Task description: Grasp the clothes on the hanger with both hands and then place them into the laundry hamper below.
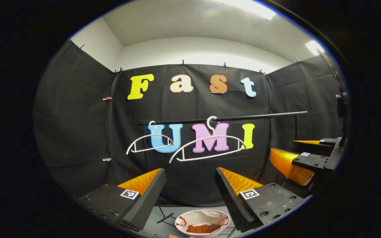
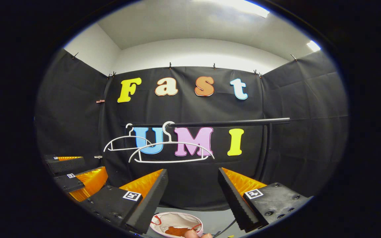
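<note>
Two bare white hangers [image 1: 210,136] [image 2: 170,142] hang on a black rail [image 1: 260,115] [image 2: 236,122] in front of the back wall. Below, at the bottom edge, stands a round white laundry hamper [image 1: 190,215] [image 2: 164,219] with a pink rim. A rust-orange garment [image 1: 203,228] [image 2: 177,231] lies inside it. My left gripper [image 1: 190,172] is open above the hamper, holding nothing. My right gripper [image 2: 193,172] is likewise open with nothing between its fingers. In each view the other gripper stands off to the side [image 1: 296,150] [image 2: 74,170], level with its partner.
Black cloth walls close the booth on three sides. The rail's upright post [image 1: 295,127] stands at the right. A grey floor [image 1: 164,215] surrounds the hamper, with thin black stand legs [image 1: 165,218] lying on it.
</note>
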Motion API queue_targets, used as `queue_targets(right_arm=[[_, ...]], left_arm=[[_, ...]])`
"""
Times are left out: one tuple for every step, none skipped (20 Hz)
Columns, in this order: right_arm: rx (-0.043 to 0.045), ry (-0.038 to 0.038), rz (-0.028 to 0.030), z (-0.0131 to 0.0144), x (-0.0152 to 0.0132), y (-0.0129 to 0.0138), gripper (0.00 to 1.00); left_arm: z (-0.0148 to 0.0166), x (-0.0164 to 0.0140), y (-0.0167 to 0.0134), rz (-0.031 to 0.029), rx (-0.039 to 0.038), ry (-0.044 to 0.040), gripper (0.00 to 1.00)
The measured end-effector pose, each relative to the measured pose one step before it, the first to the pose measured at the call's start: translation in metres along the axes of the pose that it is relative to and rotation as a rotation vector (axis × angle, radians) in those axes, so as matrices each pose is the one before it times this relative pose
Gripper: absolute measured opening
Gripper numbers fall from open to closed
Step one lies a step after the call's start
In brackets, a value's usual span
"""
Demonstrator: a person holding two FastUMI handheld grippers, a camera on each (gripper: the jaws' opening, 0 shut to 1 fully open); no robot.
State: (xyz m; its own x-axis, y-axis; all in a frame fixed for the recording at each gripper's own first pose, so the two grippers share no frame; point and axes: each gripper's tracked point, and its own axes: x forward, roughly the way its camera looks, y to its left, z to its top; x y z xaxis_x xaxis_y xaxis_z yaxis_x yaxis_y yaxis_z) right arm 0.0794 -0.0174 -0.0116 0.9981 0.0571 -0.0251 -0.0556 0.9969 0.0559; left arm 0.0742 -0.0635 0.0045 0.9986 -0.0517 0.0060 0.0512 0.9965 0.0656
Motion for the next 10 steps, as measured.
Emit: queue_targets(right_arm=[[-0.00129,0.00016,0.00093,-0.00023,-0.00075,0.00065,0.97],[-0.00044,-0.00021,0.0,0.00041,0.00026,0.00045,0.97],[0.00114,-0.00047,0.00018,0.00017,-0.00119,-0.00029,0.97],[0.00074,0.00022,0.00048,0.0,0.00008,0.00075,0.97],[-0.00109,0.0004,0.00019,-0.00031,-0.00058,0.00089,0.97],[-0.00137,-0.00137,0.00092,0.00043,0.00028,0.00028,0.97],[-0.00241,-0.00106,-0.00066,0.00044,0.00036,-0.00008,0.97],[-0.00209,-0.00171,-0.00072,0.00081,0.00058,-0.00008,0.97],[-0.00138,-0.00132,0.00018,0.00082,0.00106,0.00096,0.97],[-0.00244,-0.00017,0.00128,0.0,0.00038,0.00066,0.97]], left_arm=[[0.00132,-0.00058,-0.00016,-0.00201,0.00151,-0.00192,0.95],[-0.00018,-0.00143,-0.0008,-0.00179,0.00276,-0.00128,0.95],[0.0005,0.00019,-0.00096,-0.00153,0.00433,-0.001,0.95],[-0.00092,0.00075,0.00037,0.00065,0.00289,0.00078,0.95],[0.00039,-0.00064,0.00104,-0.00086,-0.00011,-0.00098,0.95],[0.00003,-0.0003,0.0001,-0.00005,-0.00231,-0.00228,0.95],[0.0009,0.00003,0.00056,-0.00017,-0.00326,-0.00166,0.95],[-0.00054,0.0007,0.00115,0.0013,-0.00315,-0.0003,0.95],[0.00004,0.00071,0.00069,0.00138,-0.00157,0.00108,0.95],[-0.00116,0.00072,0.00112,0.0018,-0.00028,0.00282,0.95]])
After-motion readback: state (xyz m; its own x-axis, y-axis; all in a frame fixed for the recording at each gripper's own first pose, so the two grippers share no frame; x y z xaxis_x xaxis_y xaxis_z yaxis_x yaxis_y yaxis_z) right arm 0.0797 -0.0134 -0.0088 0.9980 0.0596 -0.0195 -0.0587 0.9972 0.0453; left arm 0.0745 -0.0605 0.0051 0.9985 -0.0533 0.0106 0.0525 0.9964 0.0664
